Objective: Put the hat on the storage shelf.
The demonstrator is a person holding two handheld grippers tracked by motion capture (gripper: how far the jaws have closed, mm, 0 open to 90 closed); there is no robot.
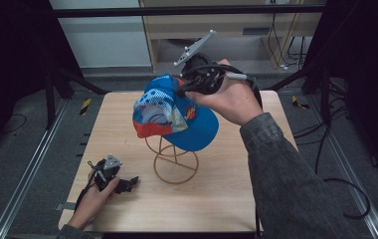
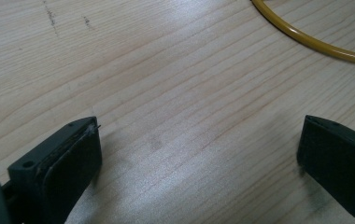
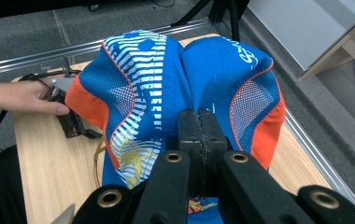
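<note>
Jaws of our right gripper (image 3: 199, 126) are pinched on the blue cap (image 1: 177, 112), held over the wire stand (image 1: 175, 162); we centre the crown before lowering, left gripper (image 2: 199, 154) spread, resting on the table (image 1: 227, 199)

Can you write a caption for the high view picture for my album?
Right gripper lifts a blue cap over a wire stand; left gripper rests open on the table.

cap (image 1: 177, 117) on wire stand (image 1: 175, 162); left tool (image 1: 127, 185) beside stand on table (image 1: 227, 199)
</note>
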